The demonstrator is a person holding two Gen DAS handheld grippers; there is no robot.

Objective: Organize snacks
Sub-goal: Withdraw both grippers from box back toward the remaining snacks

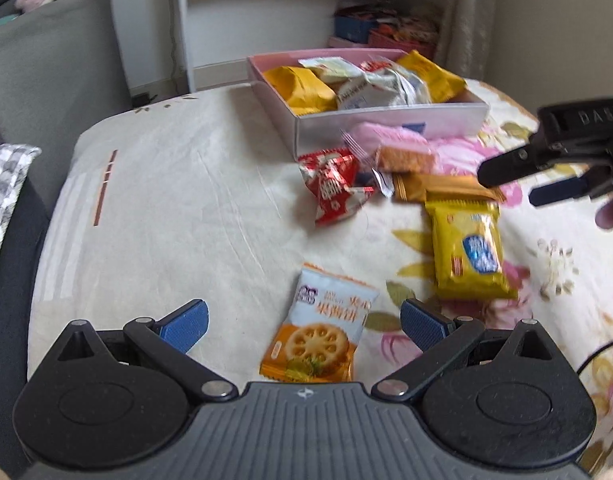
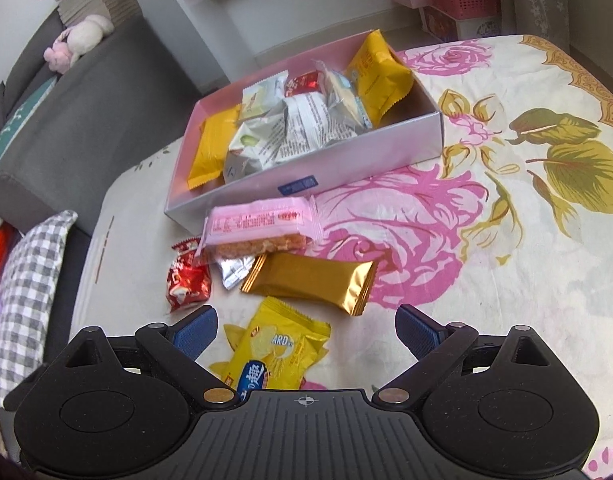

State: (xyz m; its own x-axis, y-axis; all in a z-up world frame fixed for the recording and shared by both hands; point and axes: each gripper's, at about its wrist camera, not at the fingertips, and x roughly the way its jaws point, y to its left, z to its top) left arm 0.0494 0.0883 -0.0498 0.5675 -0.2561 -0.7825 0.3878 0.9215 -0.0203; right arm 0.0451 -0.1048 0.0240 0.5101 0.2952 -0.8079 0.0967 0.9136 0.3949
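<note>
The left gripper (image 1: 302,326) had its jaws spread wide and empty above a blue-and-orange biscuit packet (image 1: 320,330) lying on the flowered cloth (image 1: 178,200). The right gripper (image 2: 305,330) was likewise released, its jaws apart over a yellow packet (image 2: 272,354). Beyond it lay a gold packet (image 2: 310,282), a red packet (image 2: 186,278) and a pink bar (image 2: 260,224), the bar just beside the box. The pink box (image 2: 346,172), farther back, held several yellow and white packets. A grey sofa (image 2: 86,112) stood to the left.
</note>
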